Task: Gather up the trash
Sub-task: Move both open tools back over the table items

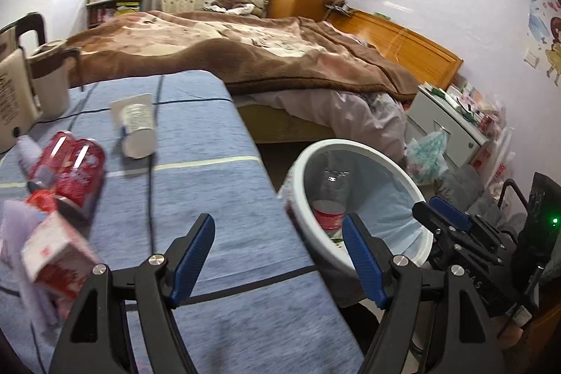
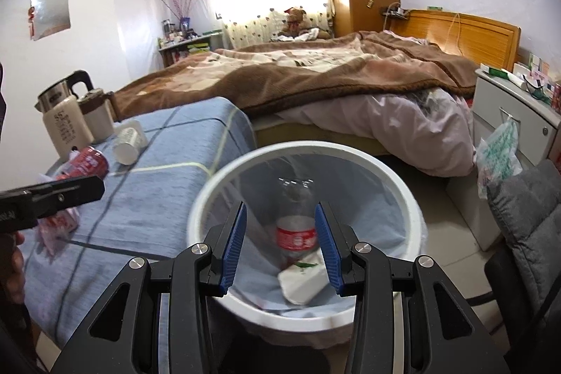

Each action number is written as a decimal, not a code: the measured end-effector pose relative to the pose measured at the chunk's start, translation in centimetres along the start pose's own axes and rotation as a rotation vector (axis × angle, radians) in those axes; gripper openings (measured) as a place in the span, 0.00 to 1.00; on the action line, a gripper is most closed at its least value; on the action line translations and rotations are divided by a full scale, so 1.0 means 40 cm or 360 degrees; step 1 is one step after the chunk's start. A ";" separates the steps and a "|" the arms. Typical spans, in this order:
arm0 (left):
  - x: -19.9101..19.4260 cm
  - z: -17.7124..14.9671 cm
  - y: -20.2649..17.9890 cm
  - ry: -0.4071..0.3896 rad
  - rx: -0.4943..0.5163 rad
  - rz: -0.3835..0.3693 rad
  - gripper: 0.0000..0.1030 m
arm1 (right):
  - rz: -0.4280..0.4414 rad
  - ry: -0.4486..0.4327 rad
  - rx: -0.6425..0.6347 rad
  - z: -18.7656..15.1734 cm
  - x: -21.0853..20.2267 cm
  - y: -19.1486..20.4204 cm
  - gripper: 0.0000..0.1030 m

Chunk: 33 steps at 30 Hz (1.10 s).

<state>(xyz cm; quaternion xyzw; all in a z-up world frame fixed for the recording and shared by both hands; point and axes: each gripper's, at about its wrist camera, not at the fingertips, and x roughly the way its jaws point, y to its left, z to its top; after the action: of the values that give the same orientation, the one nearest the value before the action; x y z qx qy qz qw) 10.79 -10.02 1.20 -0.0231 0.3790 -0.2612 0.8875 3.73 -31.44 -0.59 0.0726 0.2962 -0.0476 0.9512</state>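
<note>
Two red cans (image 1: 75,169) and one paper cup (image 1: 136,128) lying on the blue table (image 1: 217,198), one plastic bottle (image 2: 298,230) inside one white bin (image 2: 413,216), left gripper (image 1: 278,256) and right gripper (image 2: 280,247) both spread apart, empty

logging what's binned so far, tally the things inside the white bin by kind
plastic bottle with red label: 1
flat white box: 1
total: 2, both lying at the bottom of the white bin
</note>
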 end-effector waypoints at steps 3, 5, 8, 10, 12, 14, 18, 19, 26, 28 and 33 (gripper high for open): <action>-0.029 -0.013 0.024 -0.0034 -0.0016 0.0044 0.75 | 0.0041 -0.0019 -0.0021 0.001 -0.007 0.038 0.41; -0.046 -0.020 0.043 -0.0060 -0.0014 0.0107 0.75 | 0.0086 -0.0025 -0.0041 0.002 -0.007 0.069 0.41; -0.074 -0.033 0.081 -0.0095 -0.0032 0.0185 0.75 | 0.0141 -0.0021 -0.0075 0.001 -0.001 0.112 0.41; -0.090 -0.040 0.108 -0.0110 -0.0064 0.0204 0.75 | 0.0174 -0.0012 -0.0102 -0.002 0.006 0.141 0.41; -0.108 -0.052 0.132 -0.0135 -0.0075 0.0252 0.75 | 0.0211 -0.0001 -0.0119 -0.004 0.013 0.167 0.41; -0.130 -0.065 0.160 -0.0157 -0.0102 0.0288 0.75 | 0.0257 0.0005 -0.0137 -0.006 0.019 0.196 0.41; -0.178 -0.091 0.222 -0.0196 -0.0183 0.0316 0.76 | 0.0329 0.0036 -0.0182 -0.011 0.037 0.251 0.41; -0.189 -0.097 0.239 -0.0208 -0.0195 0.0340 0.76 | 0.0349 0.0045 -0.0200 -0.012 0.041 0.266 0.41; -0.235 -0.140 0.352 -0.0220 -0.0318 0.0465 0.77 | 0.0490 0.0106 -0.0291 -0.021 0.070 0.362 0.41; -0.239 -0.154 0.377 -0.0206 -0.0356 0.0466 0.77 | 0.0520 0.0129 -0.0302 -0.027 0.082 0.386 0.42; -0.231 -0.188 0.424 -0.0148 -0.0403 0.0498 0.77 | 0.0575 0.0181 -0.0308 -0.039 0.107 0.429 0.43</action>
<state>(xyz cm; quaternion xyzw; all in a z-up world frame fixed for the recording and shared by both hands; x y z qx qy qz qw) 7.89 10.21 -2.09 -0.0873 0.3664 -0.0692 0.9238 8.69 -14.49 -2.41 0.0354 0.3347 0.1564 0.9286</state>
